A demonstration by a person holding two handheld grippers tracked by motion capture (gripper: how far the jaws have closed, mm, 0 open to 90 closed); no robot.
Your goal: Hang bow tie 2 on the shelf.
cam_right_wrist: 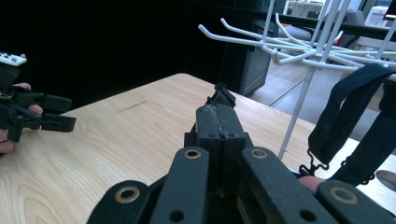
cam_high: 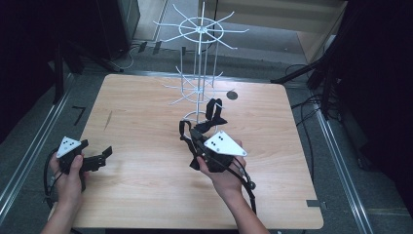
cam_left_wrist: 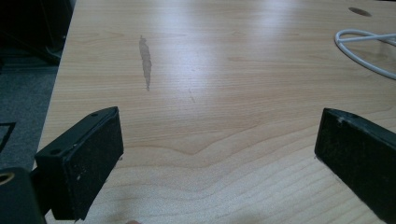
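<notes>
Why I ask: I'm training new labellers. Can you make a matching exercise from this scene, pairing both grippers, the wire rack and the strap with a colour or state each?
Things:
1. left gripper
2. right gripper
3. wire rack
4. strap

Colours or states:
a. white, standing upright
b. jaws wide apart, nothing between them
c. black, hanging off a rack hook
d. jaws shut, apparently pinching a bit of strap at the tips

Pairs: 1-b, 2-d, 3-a, 4-c
</notes>
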